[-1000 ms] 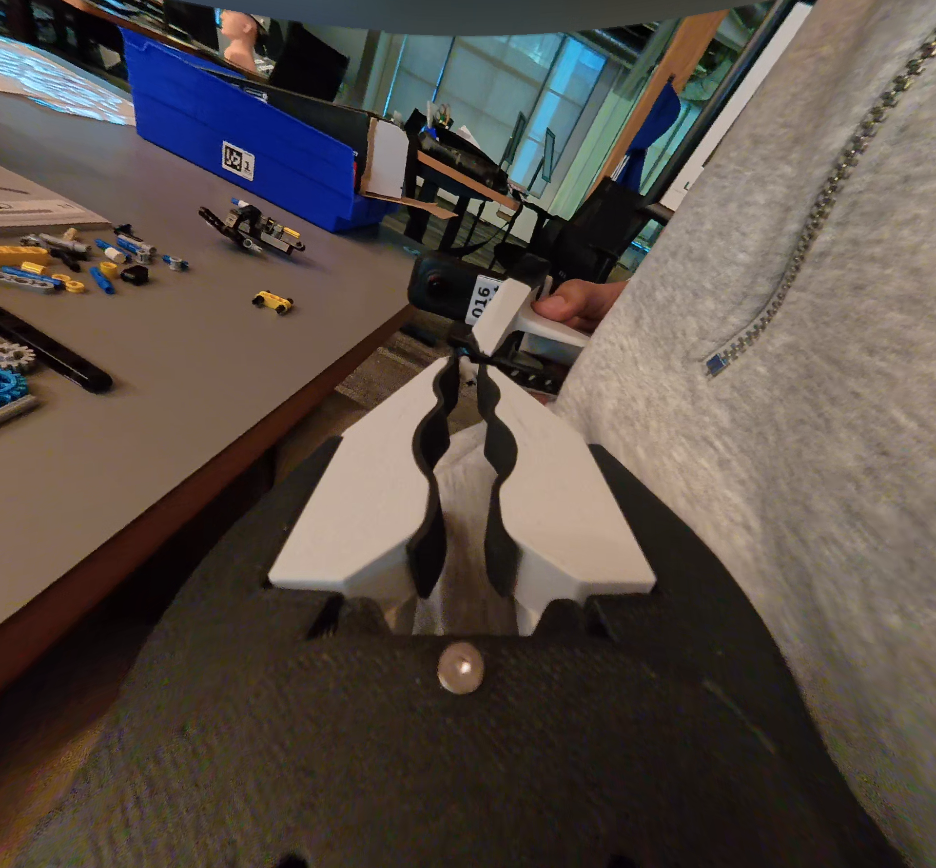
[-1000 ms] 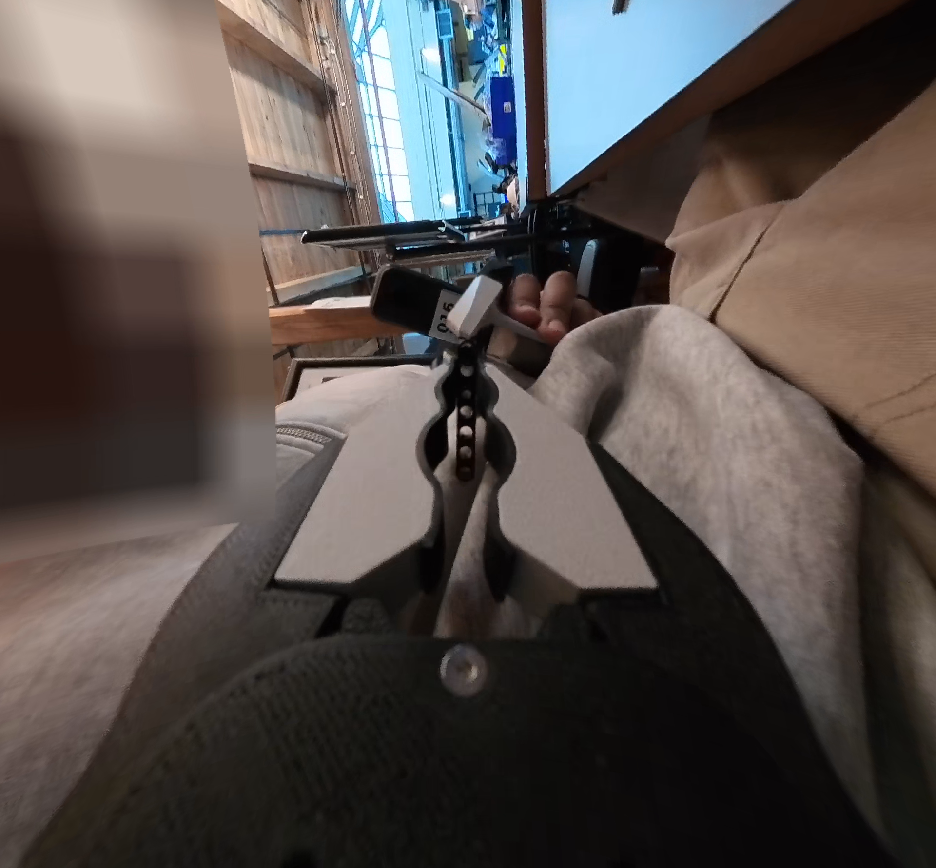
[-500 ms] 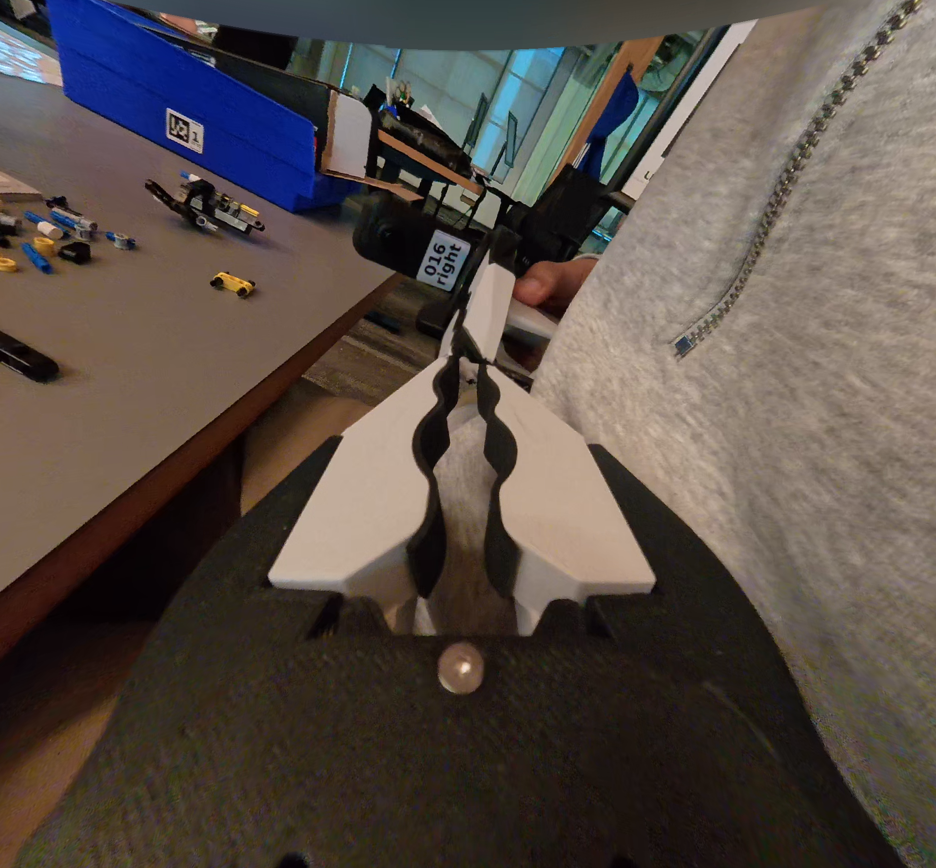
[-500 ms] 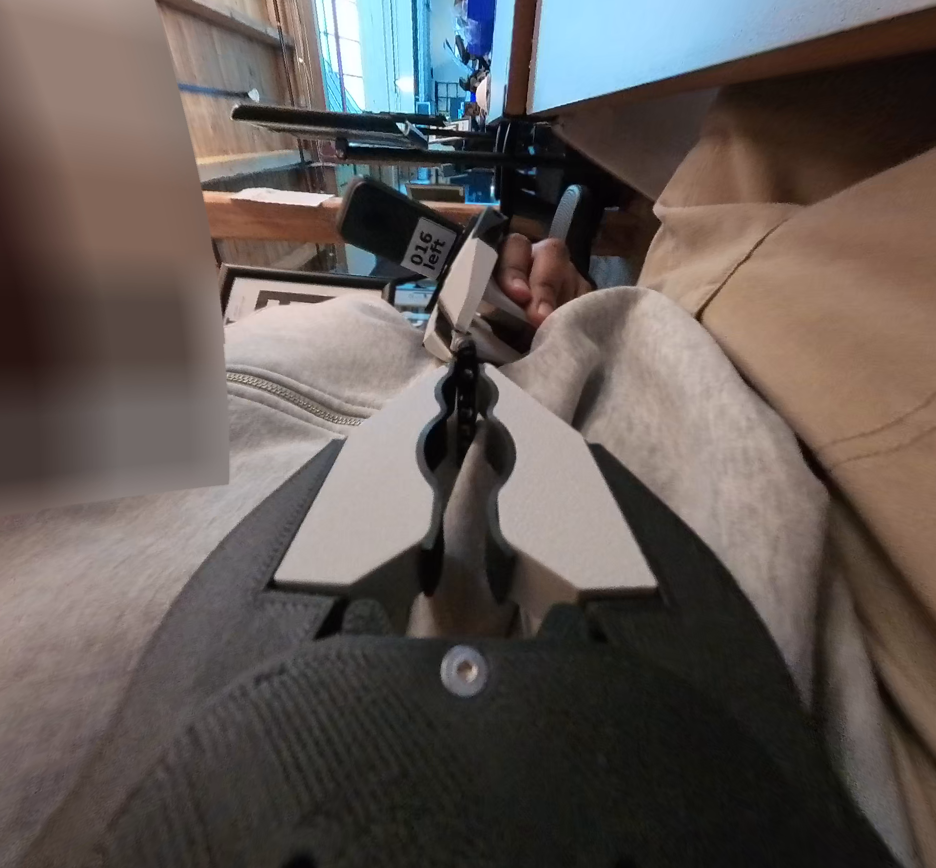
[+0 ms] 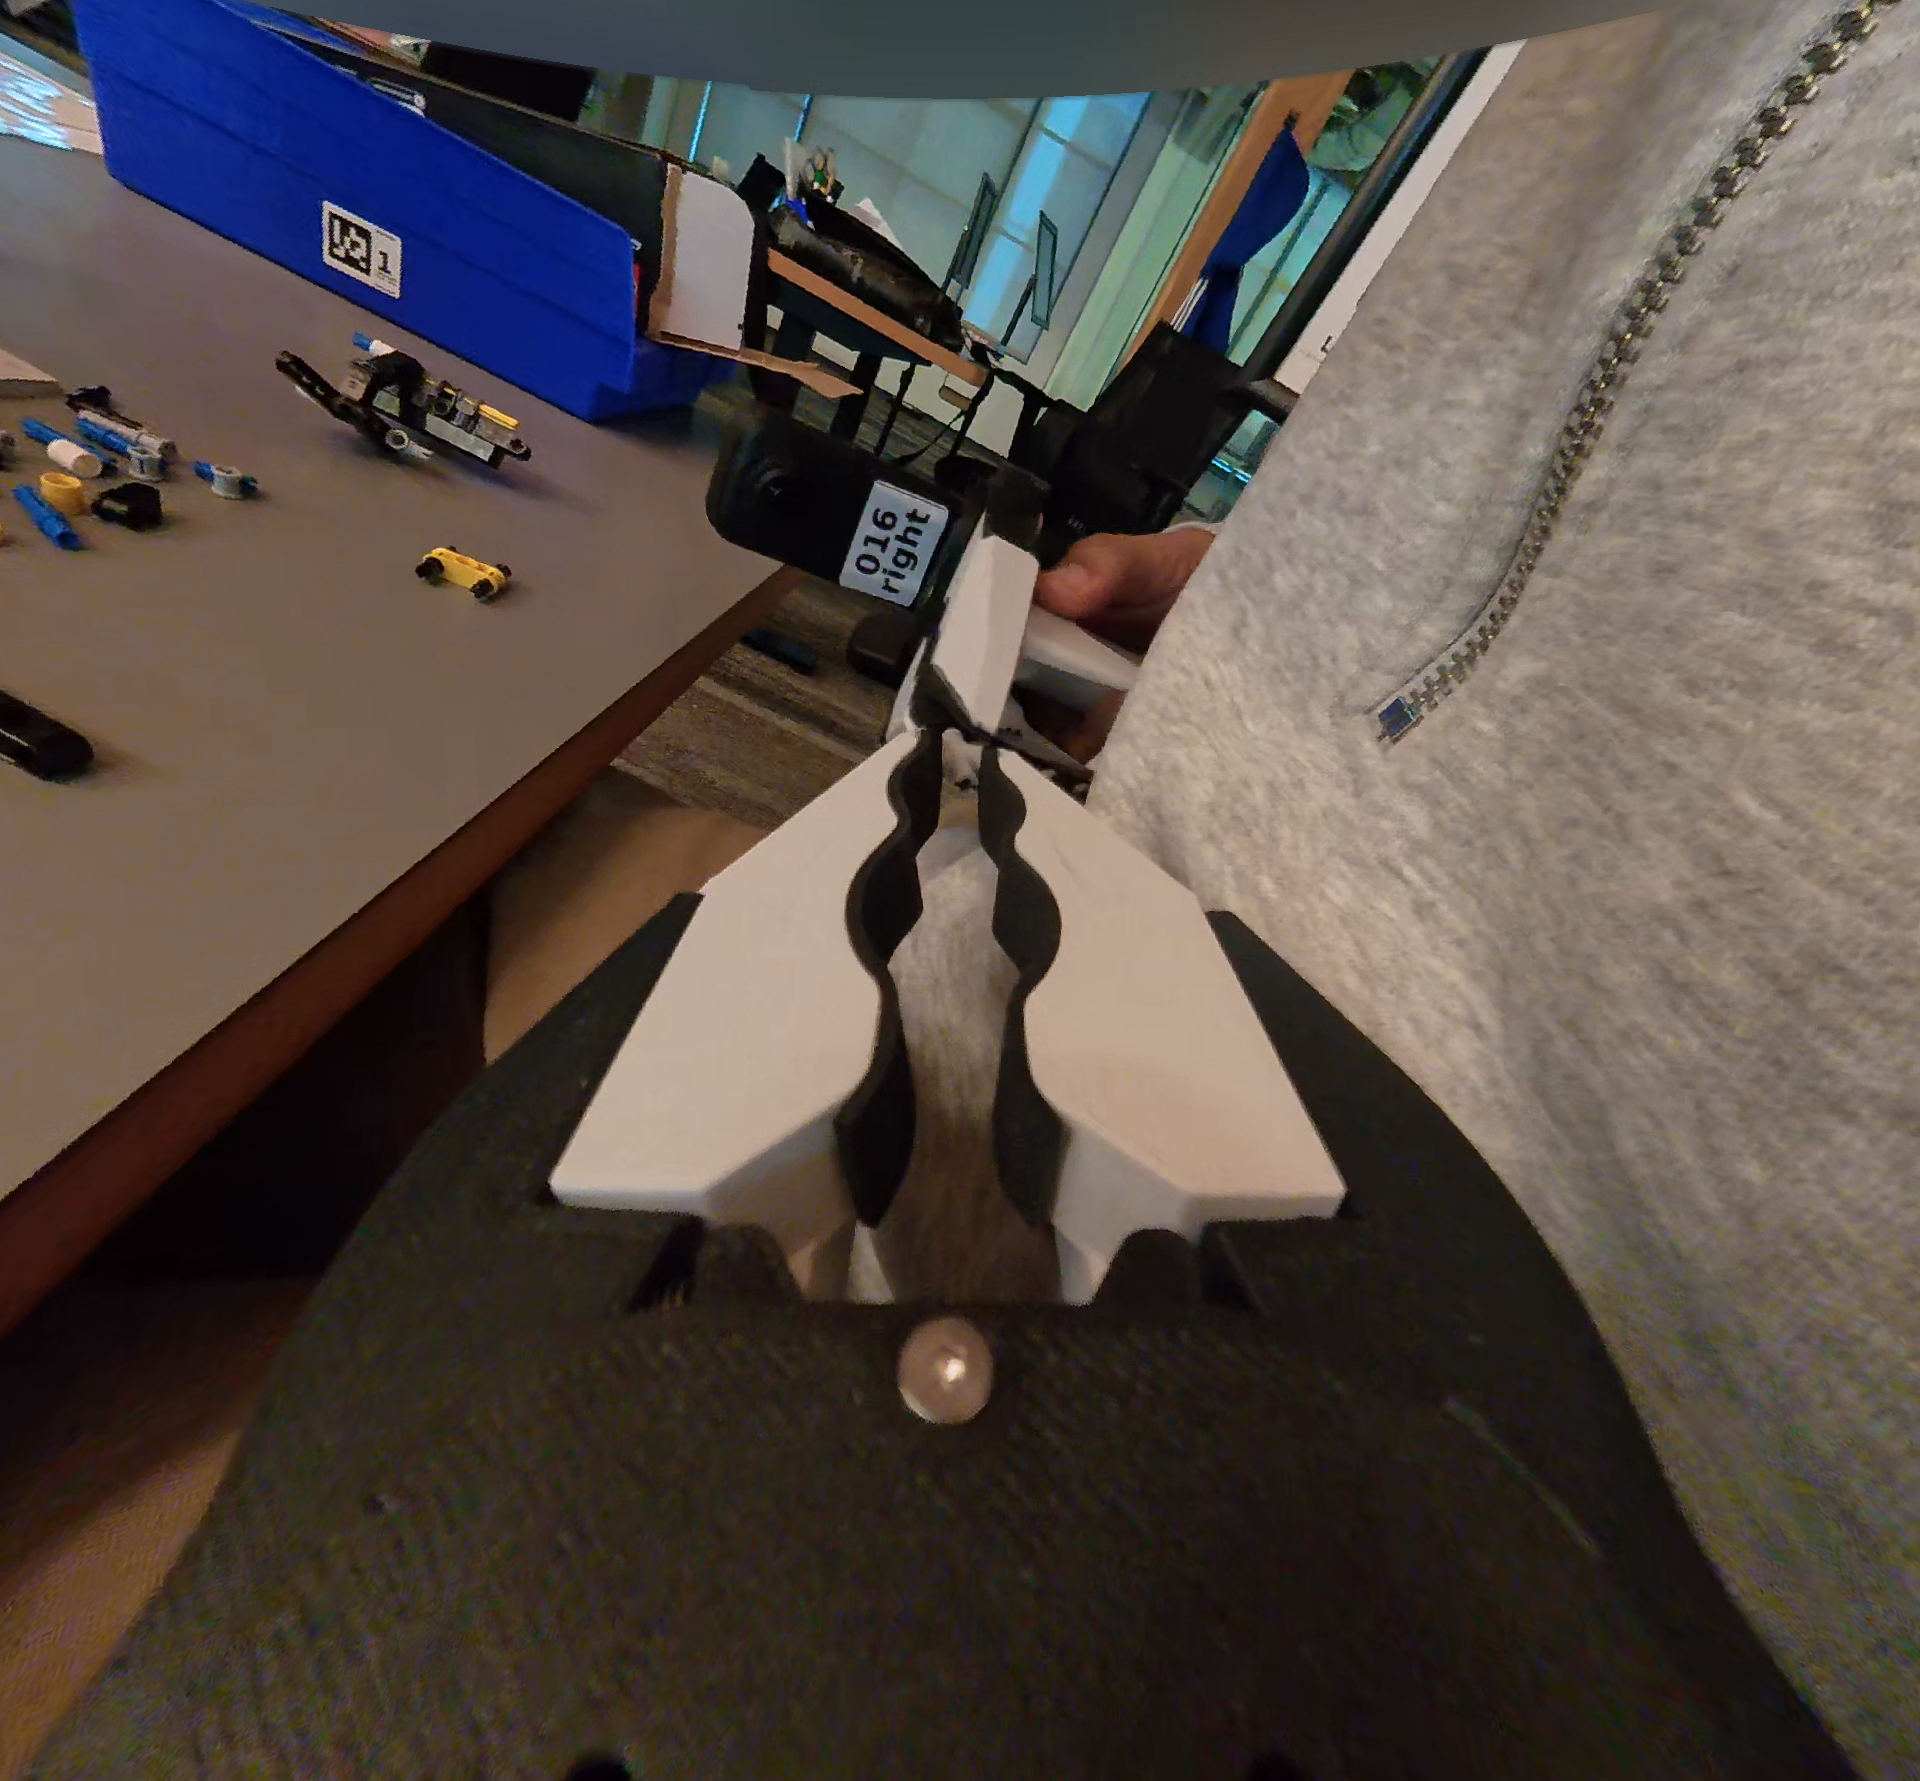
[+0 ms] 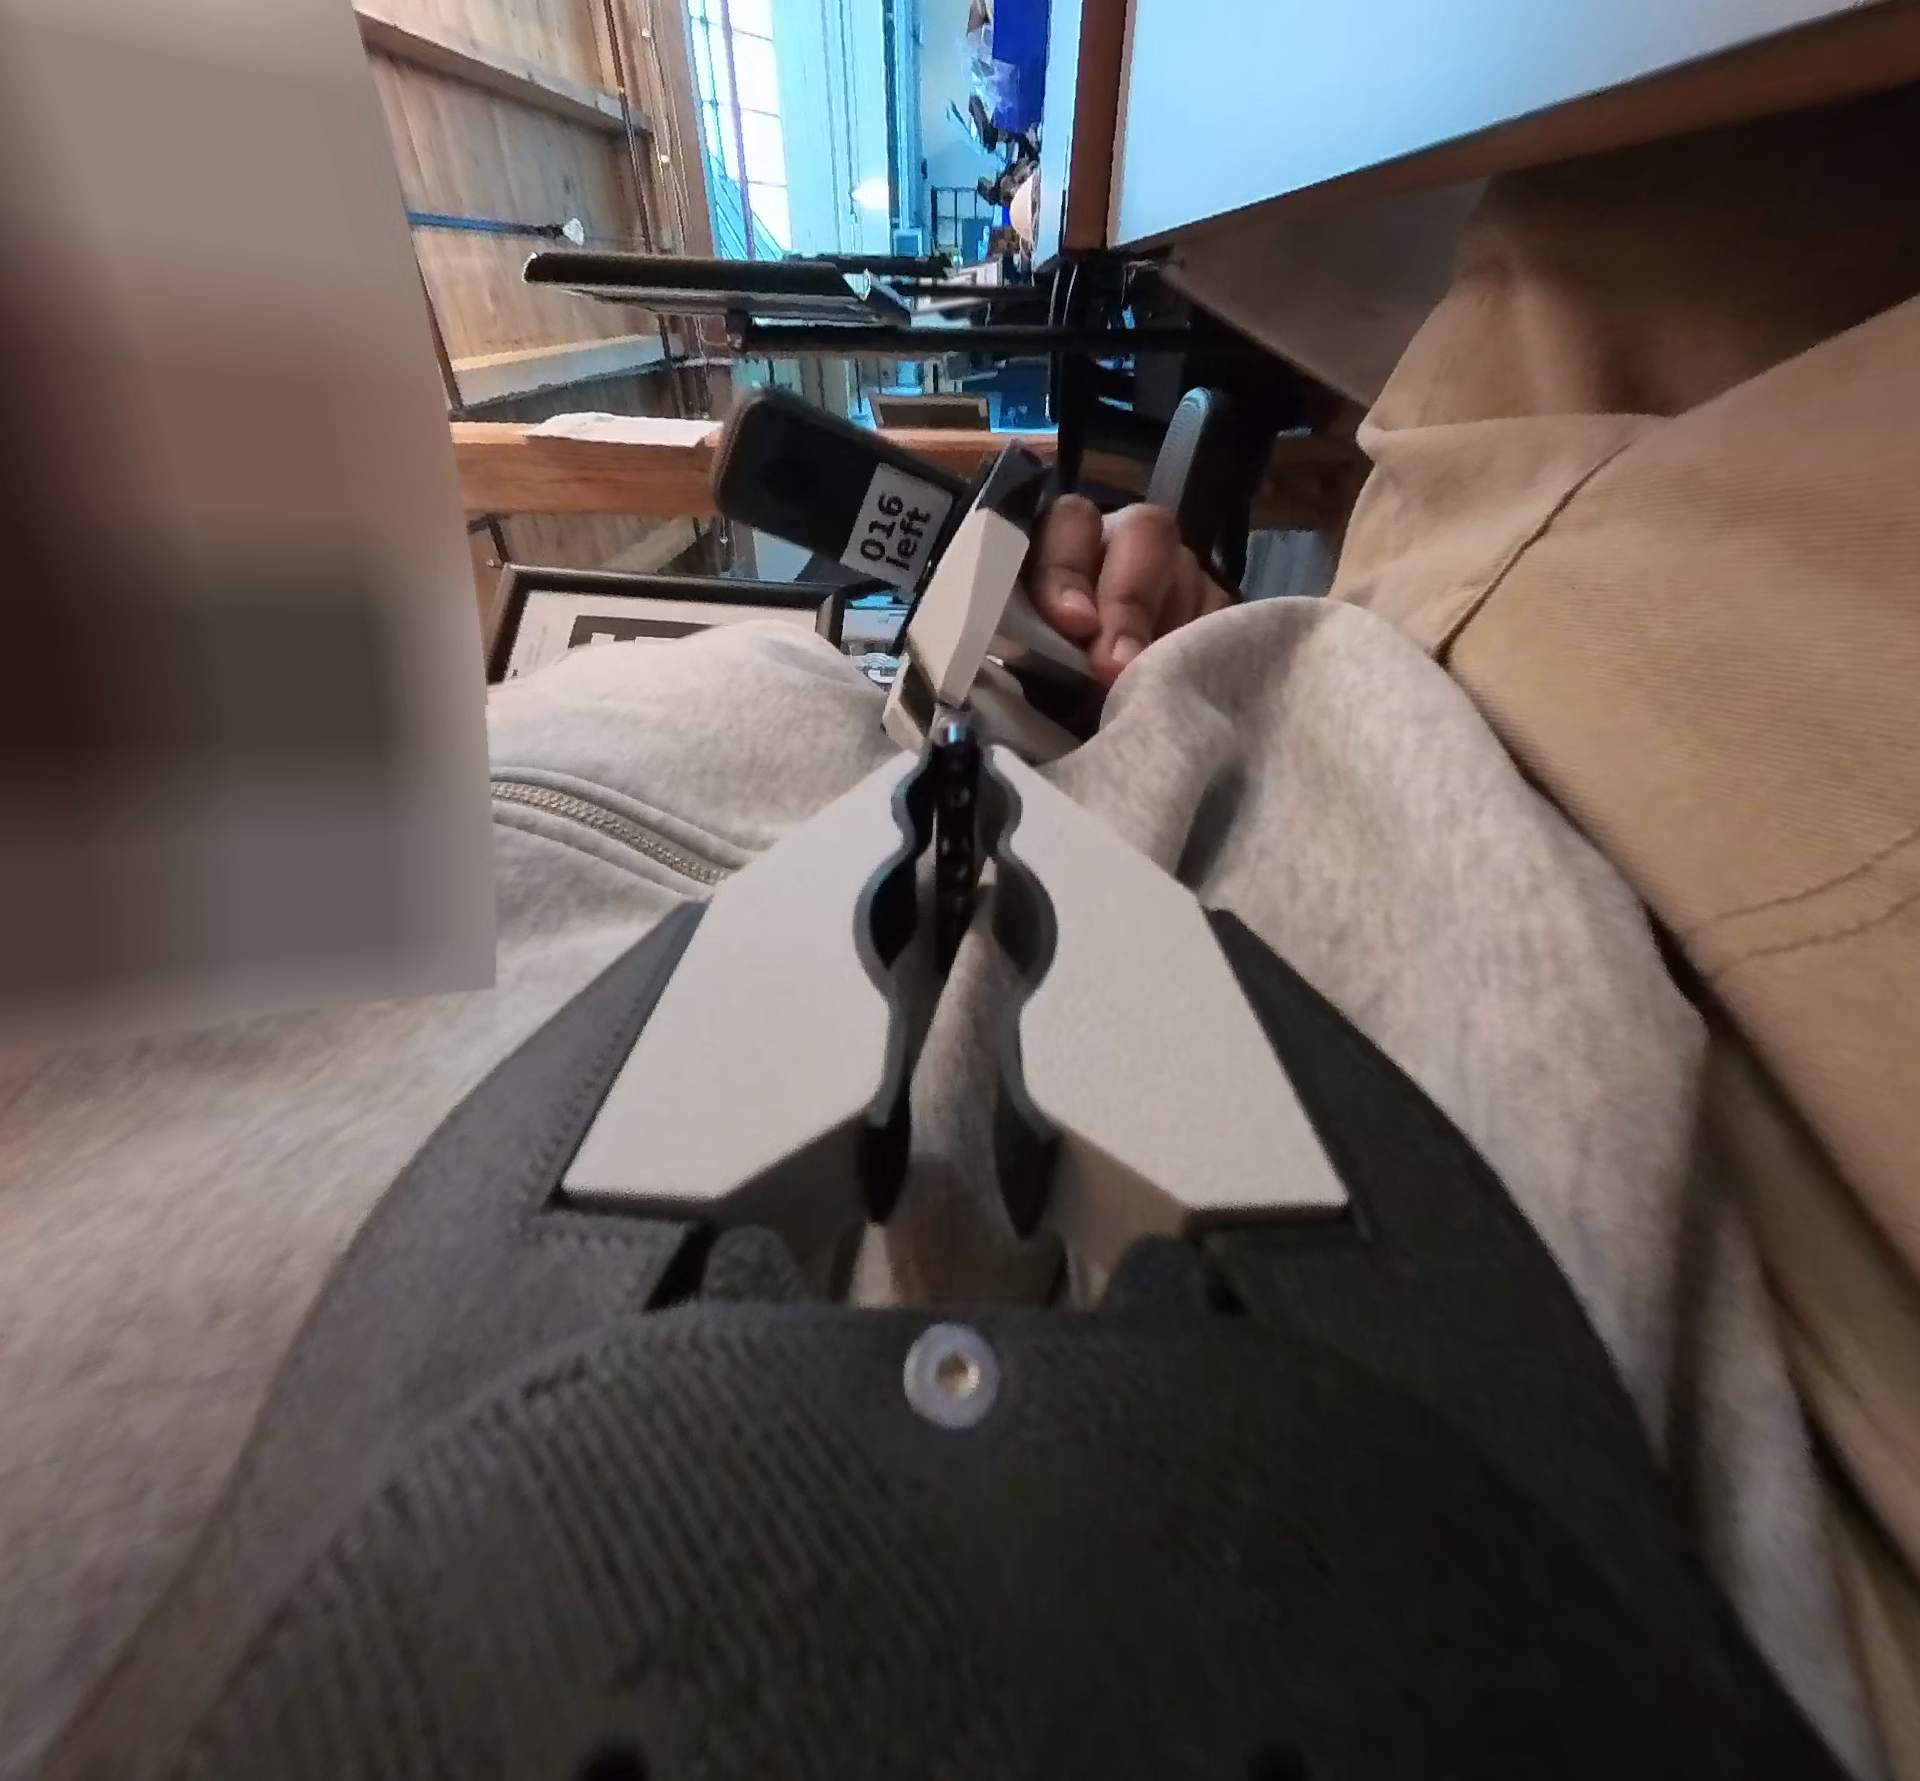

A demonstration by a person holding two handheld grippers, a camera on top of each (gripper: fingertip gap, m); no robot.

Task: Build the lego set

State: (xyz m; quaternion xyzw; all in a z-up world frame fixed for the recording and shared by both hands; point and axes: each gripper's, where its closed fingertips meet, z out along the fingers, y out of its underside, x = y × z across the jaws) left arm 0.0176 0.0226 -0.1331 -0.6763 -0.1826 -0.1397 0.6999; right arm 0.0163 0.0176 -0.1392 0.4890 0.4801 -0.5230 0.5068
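Observation:
Both grippers are held below the table edge, in front of a grey hoodie (image 5: 1507, 796). My right gripper (image 6: 956, 796) is shut on a black lego beam (image 6: 956, 858) with a row of holes, which stands on edge between the pads. My left gripper (image 5: 954, 757) is almost closed, its tips pinching a small grey piece (image 6: 951, 719) at the beam's far end. The two grippers meet tip to tip. The right gripper (image 5: 977, 635) shows in the left wrist view, and the left gripper (image 6: 940, 682) shows in the right wrist view.
The grey table (image 5: 260, 744) lies to the left with a partly built lego assembly (image 5: 416, 412), a yellow piece (image 5: 462, 573), several small blue and yellow pieces (image 5: 94, 474) and a blue bin (image 5: 364, 204). A hand (image 6: 1091, 578) holds the left gripper. Tan trousers (image 6: 1662, 692) are on the right.
The two grippers have drawn closer until their tips meet. The left view has swung a little to the right along the table. The beam stays gripped.

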